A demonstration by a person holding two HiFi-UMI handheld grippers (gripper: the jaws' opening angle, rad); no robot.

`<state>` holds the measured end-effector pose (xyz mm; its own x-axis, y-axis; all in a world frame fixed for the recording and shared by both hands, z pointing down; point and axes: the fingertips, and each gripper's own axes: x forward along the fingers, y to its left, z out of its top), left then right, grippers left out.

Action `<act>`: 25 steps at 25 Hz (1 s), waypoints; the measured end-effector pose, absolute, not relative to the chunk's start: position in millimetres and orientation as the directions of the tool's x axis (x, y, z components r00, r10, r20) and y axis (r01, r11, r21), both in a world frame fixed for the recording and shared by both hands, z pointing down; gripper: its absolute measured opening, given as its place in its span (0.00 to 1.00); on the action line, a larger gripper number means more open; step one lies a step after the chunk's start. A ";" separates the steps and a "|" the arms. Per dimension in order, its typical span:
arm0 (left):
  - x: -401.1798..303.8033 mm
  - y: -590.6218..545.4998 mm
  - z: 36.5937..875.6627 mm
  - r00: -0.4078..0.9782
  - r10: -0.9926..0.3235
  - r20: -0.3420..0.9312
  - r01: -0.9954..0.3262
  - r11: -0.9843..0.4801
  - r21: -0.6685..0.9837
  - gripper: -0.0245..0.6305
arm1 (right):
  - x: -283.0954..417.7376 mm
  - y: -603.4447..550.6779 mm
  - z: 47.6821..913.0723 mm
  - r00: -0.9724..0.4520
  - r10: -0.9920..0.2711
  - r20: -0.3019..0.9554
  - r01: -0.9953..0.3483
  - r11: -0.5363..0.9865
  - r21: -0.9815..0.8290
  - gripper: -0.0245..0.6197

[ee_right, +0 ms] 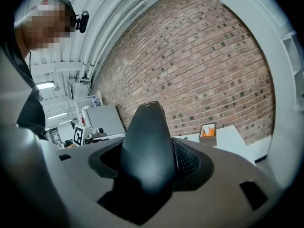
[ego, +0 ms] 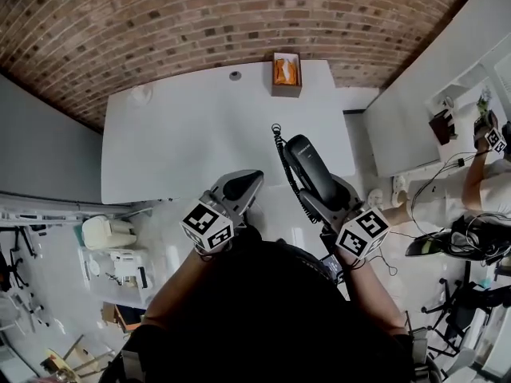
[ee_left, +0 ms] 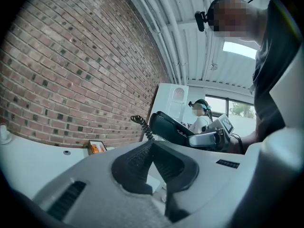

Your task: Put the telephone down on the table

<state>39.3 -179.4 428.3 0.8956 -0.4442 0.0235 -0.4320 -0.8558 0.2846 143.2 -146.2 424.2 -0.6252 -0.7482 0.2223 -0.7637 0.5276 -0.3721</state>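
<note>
A black telephone handset (ego: 310, 168) with a coiled cord (ego: 281, 154) is held above the near right edge of the white table (ego: 192, 134). My right gripper (ego: 329, 196) is shut on its lower end. In the right gripper view the handset (ee_right: 147, 146) fills the space between the jaws and points up toward the brick wall. My left gripper (ego: 243, 188) hovers at the table's near edge, left of the handset, shut with nothing in it. The left gripper view shows its jaws (ee_left: 153, 167) closed together, with the handset (ee_left: 173, 127) and cord (ee_left: 142, 126) beyond them to the right.
A small box with orange contents (ego: 286, 73) stands at the table's far edge by the brick wall. A round fitting (ego: 235, 76) is set in the tabletop near it. Another person (ego: 479, 174) sits at a desk on the right. Shelving and clutter lie at the lower left.
</note>
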 end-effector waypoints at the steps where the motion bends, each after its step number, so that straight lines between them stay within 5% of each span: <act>1: 36.9 -187.0 426.9 0.899 -0.437 0.022 -0.424 -0.860 0.283 0.05 | 139.6 -152.2 422.4 -0.618 -0.754 0.222 -0.769 0.520 -0.373 0.48; 10: 10.4 -247.9 411.7 0.945 -0.328 0.002 -0.318 -0.913 0.255 0.05 | 102.0 -209.8 408.6 -0.539 -0.812 0.222 -0.820 0.445 -0.361 0.48; 25: -42.8 -319.8 423.9 0.936 -0.351 -0.006 -0.335 -0.898 0.287 0.05 | 51.9 -276.2 419.4 -0.541 -0.810 0.225 -0.820 0.448 -0.357 0.48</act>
